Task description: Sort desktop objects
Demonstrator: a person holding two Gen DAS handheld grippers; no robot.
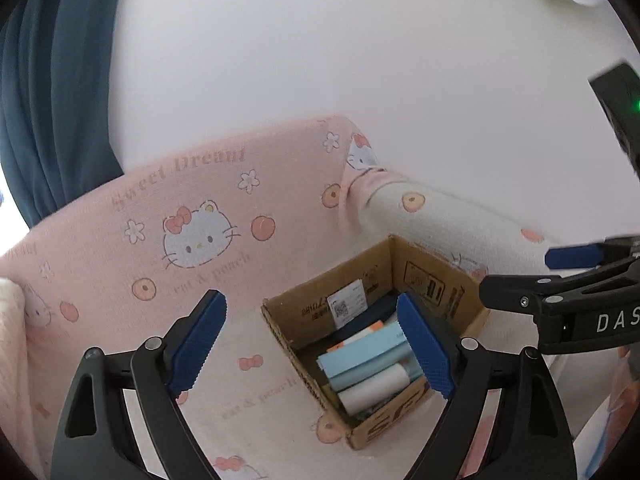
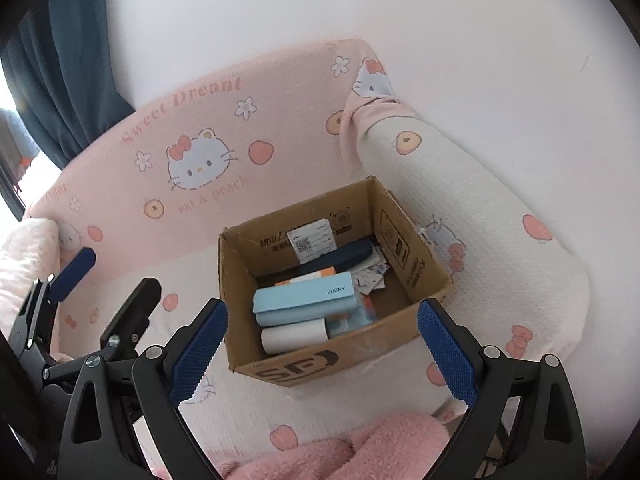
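Note:
An open cardboard box (image 2: 412, 264) (image 1: 436, 280) stands on a sofa seat. Inside it lie a light blue "LUCKY" box (image 2: 308, 294) (image 1: 360, 354), a white roll (image 2: 294, 338) (image 1: 372, 392), a dark blue case (image 2: 348, 258) and some paper scraps (image 2: 372, 276). My left gripper (image 1: 310, 296) is open and empty, hovering in front of the box's left wall. My right gripper (image 2: 322, 304) is open and empty too, spread across the box's near side above it. Each gripper also shows at the edge of the other's view: the right gripper (image 1: 516, 274) and the left gripper (image 2: 120, 270).
The sofa has a pink cartoon-cat cover (image 2: 200, 128) and a white padded armrest (image 2: 460, 184) just right of the box. A fluffy pink blanket (image 2: 360, 448) lies at the near edge. A blue curtain (image 1: 52, 80) hangs at the left against a white wall.

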